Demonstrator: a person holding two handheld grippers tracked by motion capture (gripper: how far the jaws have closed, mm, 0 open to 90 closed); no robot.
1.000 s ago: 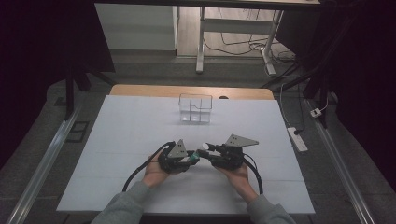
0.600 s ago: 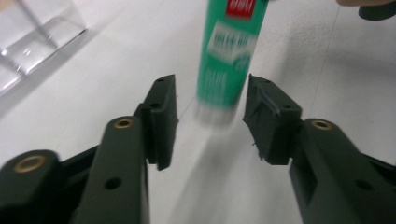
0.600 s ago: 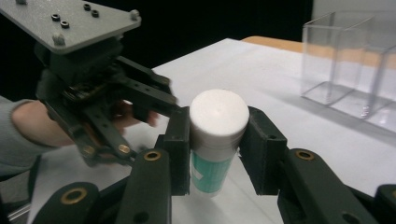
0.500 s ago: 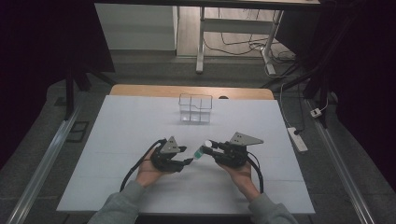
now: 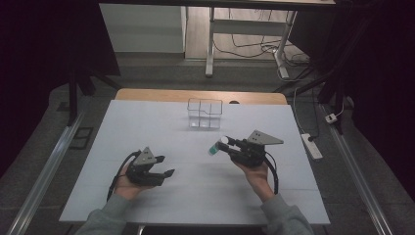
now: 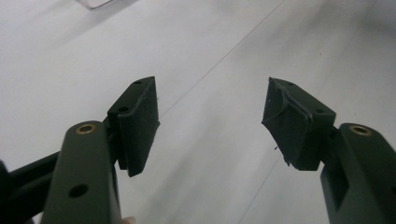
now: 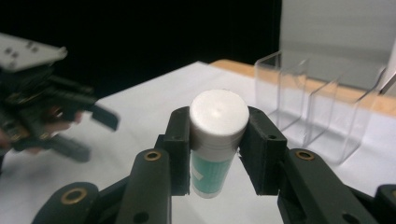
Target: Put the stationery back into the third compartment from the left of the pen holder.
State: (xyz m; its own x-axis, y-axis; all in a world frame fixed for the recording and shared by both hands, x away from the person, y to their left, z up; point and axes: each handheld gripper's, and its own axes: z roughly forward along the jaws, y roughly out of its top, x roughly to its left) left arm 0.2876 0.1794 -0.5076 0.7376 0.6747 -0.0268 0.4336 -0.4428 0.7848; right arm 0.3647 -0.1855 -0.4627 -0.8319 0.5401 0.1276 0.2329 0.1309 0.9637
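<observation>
left gripper [image 5: 164, 174]: jaws just opened, empty, drawn aside after the handover | right gripper [image 7: 218, 154]: clamped on white-capped green bottle [image 7: 215, 140] above the table, upright for loading | clear divided holder [image 5: 204, 113]: farther back, empty

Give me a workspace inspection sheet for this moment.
Surface: white table, bare apart from the items below.
Job's things: white-capped green tube upright in the right gripper; clear divided box at the far edge.
Clutter: nothing seen.
Grippers: right gripper shut on the tube; left gripper has just been opening, nothing between its fingers.
Cables: one trails from each gripper; power strip right of the table.
Surroundings: dark; desk legs behind.
</observation>
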